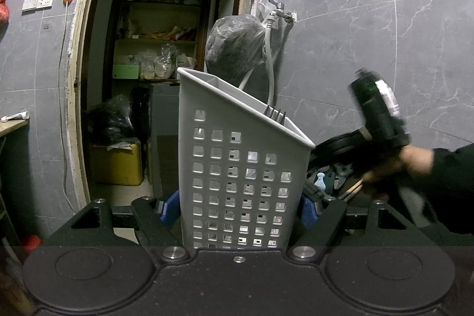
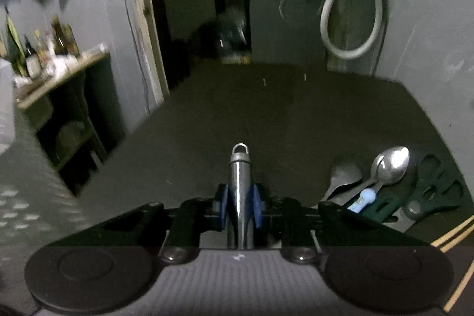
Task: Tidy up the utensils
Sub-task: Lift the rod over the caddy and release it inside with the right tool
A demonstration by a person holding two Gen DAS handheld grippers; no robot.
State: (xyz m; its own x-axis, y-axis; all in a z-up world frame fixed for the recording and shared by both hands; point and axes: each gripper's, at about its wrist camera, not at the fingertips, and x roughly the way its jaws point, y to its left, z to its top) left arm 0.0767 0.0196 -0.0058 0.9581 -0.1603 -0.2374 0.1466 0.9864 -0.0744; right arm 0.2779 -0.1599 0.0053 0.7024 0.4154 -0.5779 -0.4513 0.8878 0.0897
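Note:
A grey perforated utensil holder stands upright between the blue pads of my left gripper, which is shut on its two sides. Fork tines poke above its slanted rim. My right gripper is shut on a steel handle that ends in a small loop and points away over the dark tabletop. In the left wrist view a person's hand with a dark sleeve carries that gripper, blurred, to the right of the holder.
Loose utensils lie at the tabletop's right: a shiny spoon, a duller spoon, a light blue piece, a dark green tool and chopsticks. A hose hangs on the grey wall behind. A shelf with bottles stands left.

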